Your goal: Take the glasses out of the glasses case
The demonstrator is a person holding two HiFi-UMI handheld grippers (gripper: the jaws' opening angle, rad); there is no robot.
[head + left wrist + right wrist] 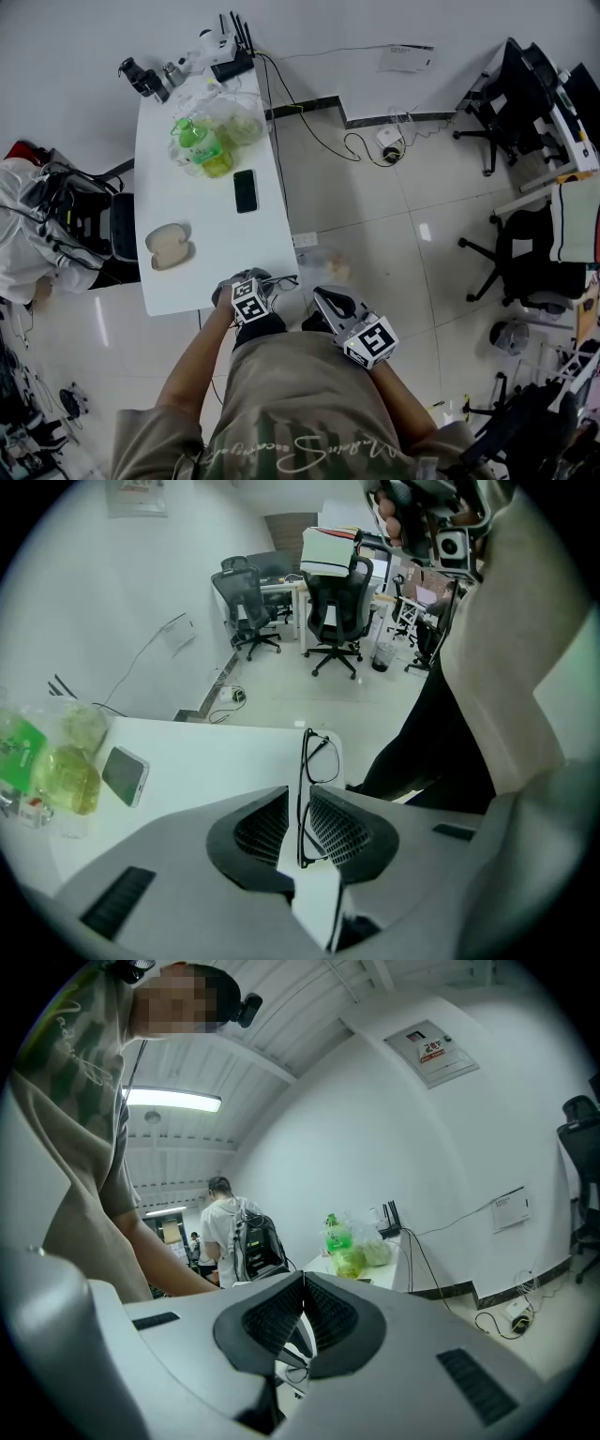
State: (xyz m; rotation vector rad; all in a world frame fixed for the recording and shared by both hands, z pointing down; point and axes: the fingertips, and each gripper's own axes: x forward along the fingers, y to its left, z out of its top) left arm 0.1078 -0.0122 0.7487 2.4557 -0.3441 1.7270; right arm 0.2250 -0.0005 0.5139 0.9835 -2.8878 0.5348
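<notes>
A beige glasses case lies on the left part of the white table and looks open. My left gripper is at the table's near right corner, shut on black-framed glasses. In the left gripper view the jaws pinch one temple arm, and the glasses stick out forward over the table's edge. My right gripper hangs off the table to the right, above the floor. Its jaws are shut with nothing between them.
A black phone lies mid-table. Green bottles and a plastic bag stand farther back, with cameras and a router at the far end. Office chairs stand to the right. A person with a backpack stands beyond the table.
</notes>
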